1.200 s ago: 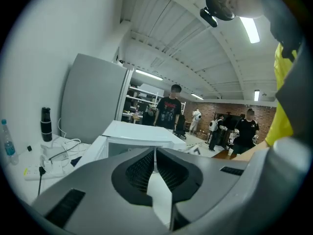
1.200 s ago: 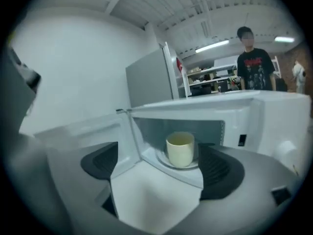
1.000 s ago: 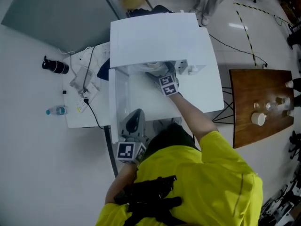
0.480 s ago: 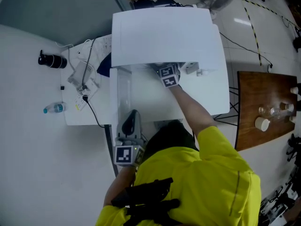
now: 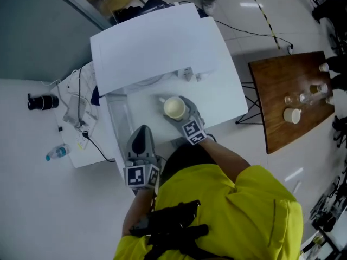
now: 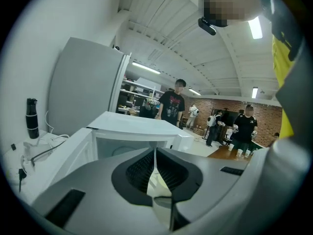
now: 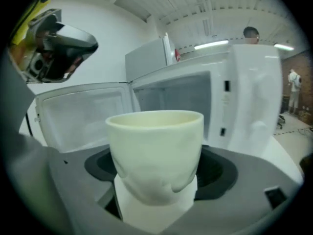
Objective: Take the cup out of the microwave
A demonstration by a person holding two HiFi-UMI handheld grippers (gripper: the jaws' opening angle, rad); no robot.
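a white table (image 5: 230,99) carries a white microwave (image 5: 157,42), which sits toward its far side with its door (image 5: 120,118) swung open to the left; in the right gripper view the door (image 7: 80,114) stands at the left and the oven front (image 7: 244,97) at the right

a brown table (image 5: 287,88) stands apart to the right with small cups (image 5: 293,115) on it

the left gripper (image 5: 142,140) sits low by the door's near edge, and its own view shows the jaws pressed together with nothing between them (image 6: 155,168)

the right gripper (image 5: 183,115) has its jaws set wide around a cream cup (image 5: 174,108) and grips it at the sides

the cup (image 7: 155,151) is upright, outside the microwave, over the white table just before the open cavity; whether its base touches the table cannot be told

at the far left lie cables (image 5: 76,112), a black flask (image 5: 42,101) and a bottle (image 5: 56,153)
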